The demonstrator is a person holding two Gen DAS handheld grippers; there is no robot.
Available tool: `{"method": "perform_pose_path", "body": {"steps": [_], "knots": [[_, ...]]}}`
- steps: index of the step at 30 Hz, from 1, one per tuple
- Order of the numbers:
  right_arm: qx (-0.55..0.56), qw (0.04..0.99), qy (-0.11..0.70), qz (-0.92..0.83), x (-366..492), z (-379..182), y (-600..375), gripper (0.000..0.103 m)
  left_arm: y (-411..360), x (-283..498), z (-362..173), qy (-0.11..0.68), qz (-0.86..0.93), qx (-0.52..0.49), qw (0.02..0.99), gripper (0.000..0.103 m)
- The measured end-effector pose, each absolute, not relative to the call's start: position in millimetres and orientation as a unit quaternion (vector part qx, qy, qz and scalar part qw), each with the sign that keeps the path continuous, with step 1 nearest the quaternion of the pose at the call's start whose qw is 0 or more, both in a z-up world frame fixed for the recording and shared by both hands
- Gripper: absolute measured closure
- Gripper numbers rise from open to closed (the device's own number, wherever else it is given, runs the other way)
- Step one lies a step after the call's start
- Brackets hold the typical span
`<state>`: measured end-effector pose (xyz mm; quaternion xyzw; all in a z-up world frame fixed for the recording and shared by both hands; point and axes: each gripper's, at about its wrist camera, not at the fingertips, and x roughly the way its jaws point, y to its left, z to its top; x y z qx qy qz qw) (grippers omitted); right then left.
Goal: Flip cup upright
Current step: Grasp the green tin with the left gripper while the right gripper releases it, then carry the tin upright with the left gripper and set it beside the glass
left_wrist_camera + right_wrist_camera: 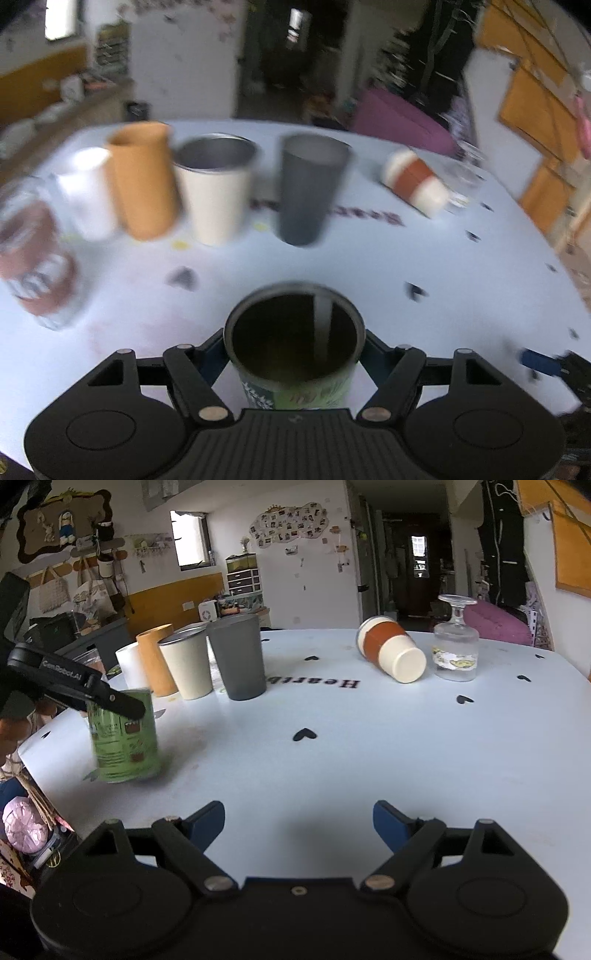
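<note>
The left gripper is closed on the green cup, w/ one finger on each side of its wall. The cup stands w/ mouth up, inside is dark. From the right wrist view the green cup is at the left part of the table, its base on or very near the surface; I cannot tell if it touches. It is a bit tilted and blurred.

The right gripper has its jaws wide apart and holds nothing; it is over bare table, well apart from the green cup.

Behind, a row of upright cups: white cup, orange cup, cream cup, grey cup, close to each other. More to the right a cream-and-brown cup lies on its side, base toward the camera. Just beside it a glass stands upside down, foot up.
</note>
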<state>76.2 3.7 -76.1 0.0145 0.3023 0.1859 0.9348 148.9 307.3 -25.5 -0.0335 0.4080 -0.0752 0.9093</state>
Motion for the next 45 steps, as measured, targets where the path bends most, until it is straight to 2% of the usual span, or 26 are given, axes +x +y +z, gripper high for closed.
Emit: {"method": "perform_pose_path", "body": {"steps": [9, 15, 31, 32, 34, 37, 45], "knots": [[0.006, 0.933, 0.303, 0.195, 76.7, -76.3, 16.7, 0.015, 366.2, 179.0, -26.0, 0.318, 0.071, -0.039, 0.945, 0.030], [0.006, 0.932, 0.306, 0.193, 76.9, -77.4, 17.2, 0.015, 386.9, 188.9, -23.1, 0.294, 0.092, -0.076, 0.948, 0.030], [0.007, 0.932, 0.305, 0.195, 76.2, -77.5, 18.2, 0.015, 372.7, 196.0, -51.0, 0.278, 0.146, -0.022, 0.949, 0.029], [0.007, 0.932, 0.305, 0.195, 76.1, -77.6, 18.4, 0.015, 372.8, 197.1, -50.8, 0.279, 0.146, -0.023, 0.949, 0.028], [0.007, 0.932, 0.305, 0.195, 76.0, -77.5, 18.6, 0.015, 376.0, 198.1, -51.8, 0.286, 0.133, -0.029, 0.948, 0.015], [0.008, 0.933, 0.303, 0.195, 76.3, -76.7, 18.5, 0.015, 370.4, 192.0, -48.9, 0.283, 0.128, -0.031, 0.950, 0.007], [0.011, 0.941, 0.266, 0.207, 74.6, -55.7, 25.9, 0.013, 353.4, 161.6, -26.9, 0.248, 0.117, -0.023, 0.961, 0.004]]}}
